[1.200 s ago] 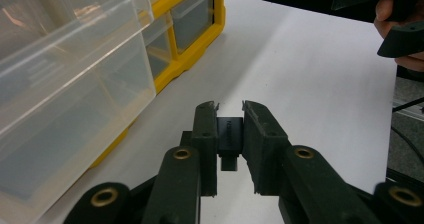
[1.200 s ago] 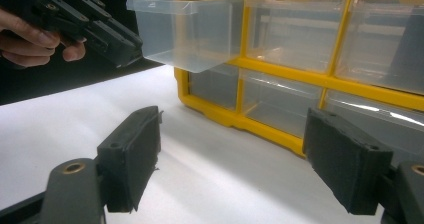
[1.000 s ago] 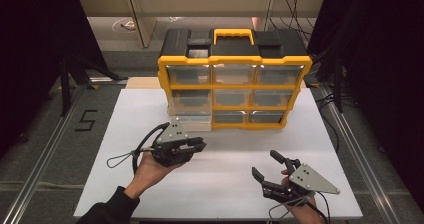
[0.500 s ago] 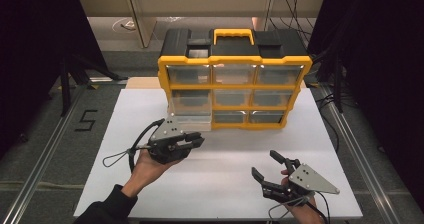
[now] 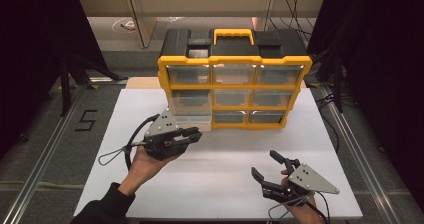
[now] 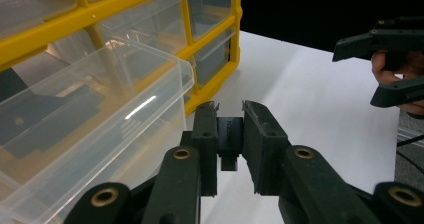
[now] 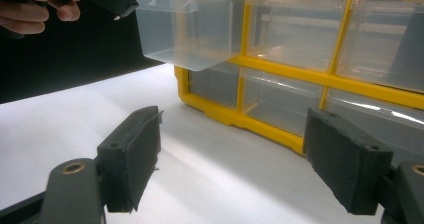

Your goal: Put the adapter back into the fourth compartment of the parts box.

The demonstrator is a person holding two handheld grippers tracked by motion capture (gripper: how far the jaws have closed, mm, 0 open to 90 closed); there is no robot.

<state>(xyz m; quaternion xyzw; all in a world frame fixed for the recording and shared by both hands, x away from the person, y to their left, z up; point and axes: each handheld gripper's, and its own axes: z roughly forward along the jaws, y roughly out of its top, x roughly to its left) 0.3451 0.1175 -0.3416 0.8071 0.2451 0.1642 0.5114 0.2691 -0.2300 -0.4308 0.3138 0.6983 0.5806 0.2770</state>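
The clear drawer (image 5: 189,113) is pulled partway out of the yellow organizer (image 5: 235,86), middle row, left column, at the back of the white worktop (image 5: 215,159). It's thin plastic, so probably light, a bit flexy and slick — best taken by the front lip. The left gripper (image 5: 192,135) sits just beside its front, jaws nearly closed on a small black piece (image 6: 229,134). The right gripper (image 5: 265,166) is held wide open with nothing in it, well apart. Nothing is seen blocking the drawer's front.
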